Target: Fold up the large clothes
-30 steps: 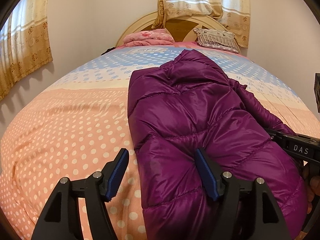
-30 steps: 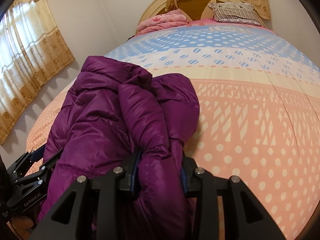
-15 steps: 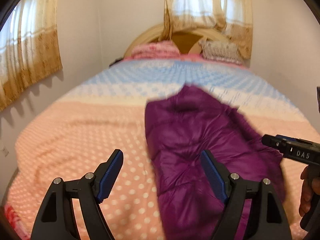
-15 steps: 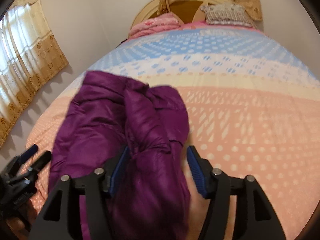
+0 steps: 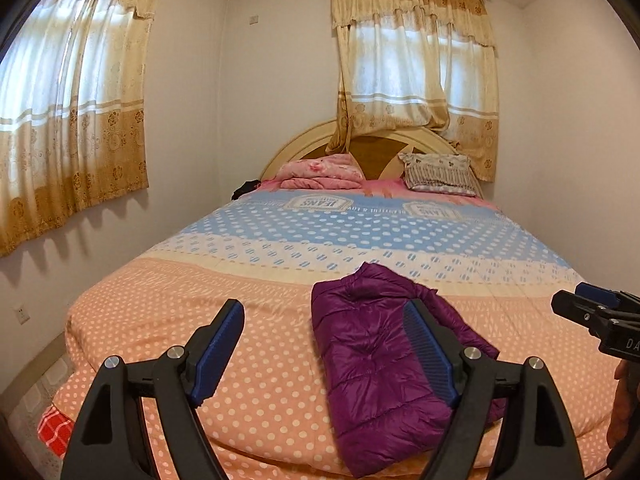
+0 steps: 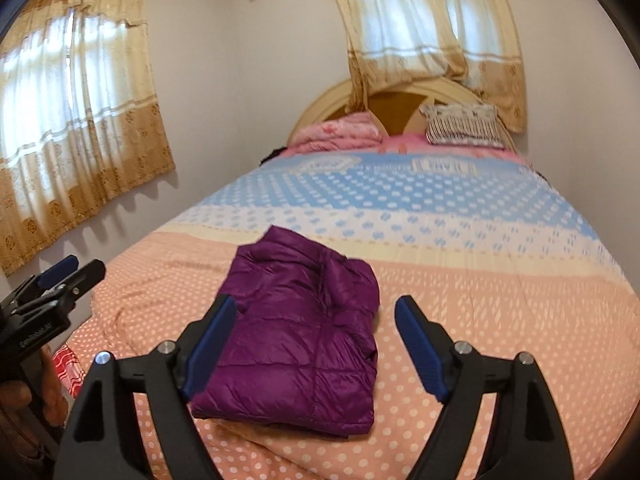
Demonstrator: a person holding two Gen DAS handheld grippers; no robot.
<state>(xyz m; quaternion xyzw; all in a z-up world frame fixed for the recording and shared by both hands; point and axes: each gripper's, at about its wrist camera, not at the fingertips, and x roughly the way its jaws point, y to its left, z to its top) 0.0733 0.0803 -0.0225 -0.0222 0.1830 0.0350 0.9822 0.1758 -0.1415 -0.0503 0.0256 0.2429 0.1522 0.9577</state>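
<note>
Evidently light, puffy, slippery: purple down jacket (image 6: 296, 332) folded near bed (image 6: 500, 300) foot edge; left tool (image 5: 324, 354), right tool (image 6: 314, 346) wide open, empty—pinch a thick hem fold.

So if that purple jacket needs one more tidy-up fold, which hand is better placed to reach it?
Probably the right gripper: the purple jacket lies almost straight between its open fingers. The left gripper is also open but aims beside it.

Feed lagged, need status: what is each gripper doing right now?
Left gripper: open, holding nothing.
Right gripper: open, holding nothing; purple jacket lies on the bed.
</note>
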